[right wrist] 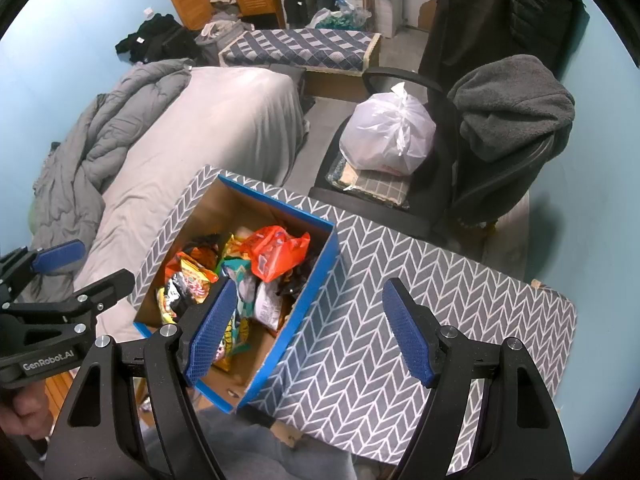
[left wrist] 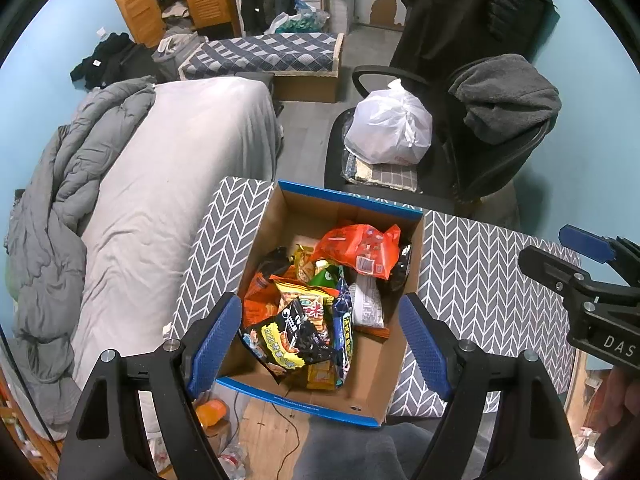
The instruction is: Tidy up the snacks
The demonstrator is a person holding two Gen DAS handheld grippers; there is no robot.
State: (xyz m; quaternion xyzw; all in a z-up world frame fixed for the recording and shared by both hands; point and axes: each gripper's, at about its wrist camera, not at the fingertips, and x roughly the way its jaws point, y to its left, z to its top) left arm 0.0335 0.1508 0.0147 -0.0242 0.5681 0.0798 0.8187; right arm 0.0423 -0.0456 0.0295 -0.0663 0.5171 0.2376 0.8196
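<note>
A cardboard box with a blue rim (left wrist: 348,196) stands on a table under a grey herringbone cloth (left wrist: 472,280). Several snack bags lie piled in the box: an orange bag (left wrist: 360,248) on top at the back, a yellow bag (left wrist: 304,292) in the middle, a black-and-yellow bag (left wrist: 288,340) at the front. My left gripper (left wrist: 320,340) hangs open above the box's near half, holding nothing. My right gripper (right wrist: 308,334) is open and empty over the box's right wall (right wrist: 304,292) and the cloth (right wrist: 400,280). The orange bag (right wrist: 276,252) shows there too.
A bed with a grey duvet (left wrist: 60,208) runs along the left of the table. Behind the table stands a black office chair (left wrist: 460,184) with a white plastic bag (left wrist: 388,128) on its seat and a grey fleece (left wrist: 508,96) over its back. An orange bottle (left wrist: 212,410) lies on the floor.
</note>
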